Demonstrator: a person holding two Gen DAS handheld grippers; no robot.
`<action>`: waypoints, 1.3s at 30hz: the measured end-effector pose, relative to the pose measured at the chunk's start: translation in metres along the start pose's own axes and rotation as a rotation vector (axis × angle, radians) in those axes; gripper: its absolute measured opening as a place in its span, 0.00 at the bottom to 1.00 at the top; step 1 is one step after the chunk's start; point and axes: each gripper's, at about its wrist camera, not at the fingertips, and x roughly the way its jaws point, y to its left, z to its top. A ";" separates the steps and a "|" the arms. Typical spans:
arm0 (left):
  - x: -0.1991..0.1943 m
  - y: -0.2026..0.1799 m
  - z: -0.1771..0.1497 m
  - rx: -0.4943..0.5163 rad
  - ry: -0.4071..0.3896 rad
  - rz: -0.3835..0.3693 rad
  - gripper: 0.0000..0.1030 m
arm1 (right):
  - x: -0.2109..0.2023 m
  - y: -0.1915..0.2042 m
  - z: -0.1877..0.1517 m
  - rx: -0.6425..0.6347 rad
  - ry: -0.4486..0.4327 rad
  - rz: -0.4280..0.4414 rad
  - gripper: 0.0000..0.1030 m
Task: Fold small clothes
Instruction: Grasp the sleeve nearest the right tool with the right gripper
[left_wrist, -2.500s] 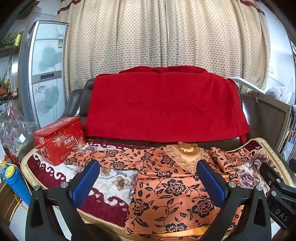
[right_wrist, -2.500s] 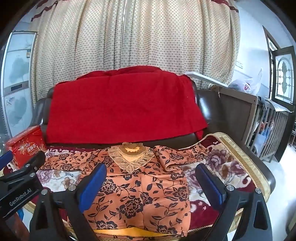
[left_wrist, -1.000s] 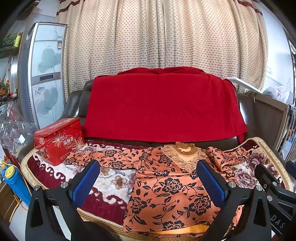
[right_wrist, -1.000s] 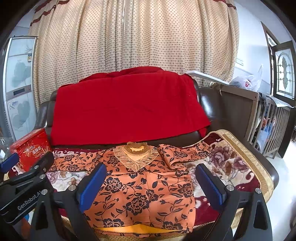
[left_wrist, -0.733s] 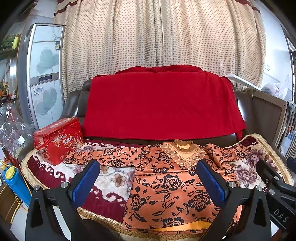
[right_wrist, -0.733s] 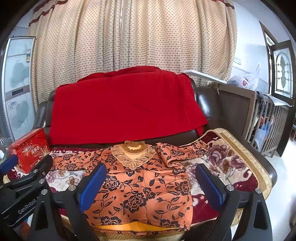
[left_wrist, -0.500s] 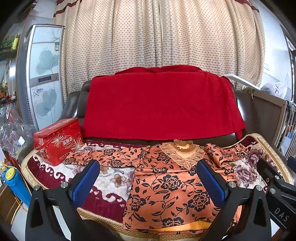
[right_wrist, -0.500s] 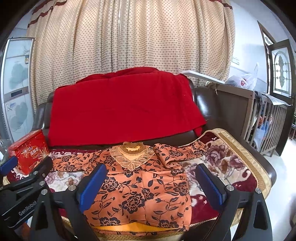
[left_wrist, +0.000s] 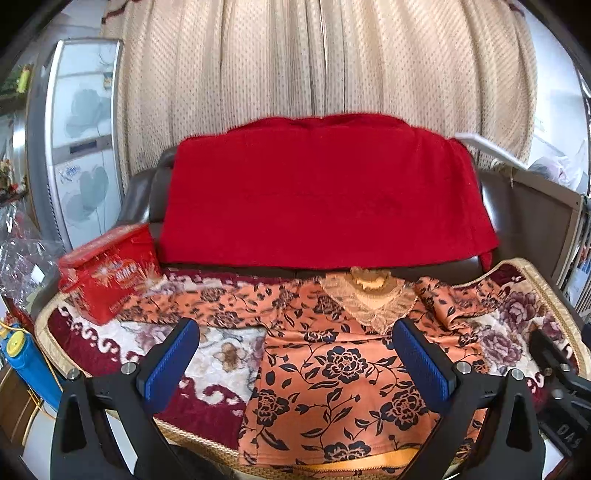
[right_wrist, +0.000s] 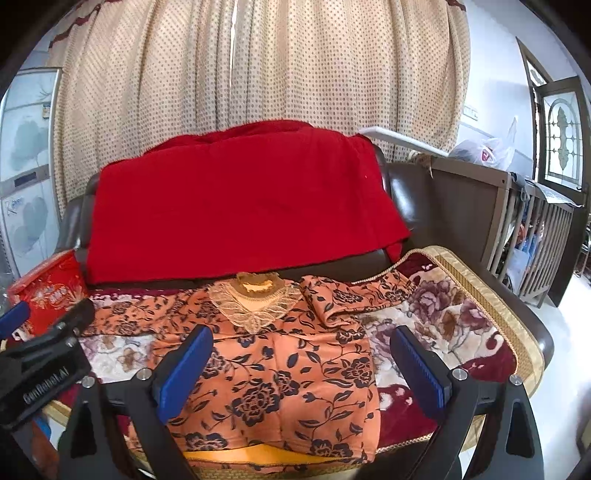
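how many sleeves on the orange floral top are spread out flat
1: the left sleeve lies stretched toward the red tin. The right sleeve is folded back on itself beside the collar.

A red blanket (left_wrist: 325, 192) drapes the back of a dark sofa (right_wrist: 410, 192), in front of dotted beige curtains (left_wrist: 314, 62). A red tin (left_wrist: 109, 267) sits at the seat's left end on a floral cover (right_wrist: 447, 314), with a fridge (left_wrist: 79, 140) behind
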 end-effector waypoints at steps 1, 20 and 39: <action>0.017 -0.001 0.002 -0.001 0.027 -0.001 1.00 | 0.008 -0.004 -0.001 0.007 0.005 0.000 0.95; 0.262 -0.034 0.004 -0.119 0.171 0.027 1.00 | 0.337 -0.277 -0.034 0.766 0.265 0.183 0.95; 0.316 -0.043 -0.018 0.100 0.158 0.097 1.00 | 0.506 -0.348 -0.042 0.980 0.362 -0.045 0.10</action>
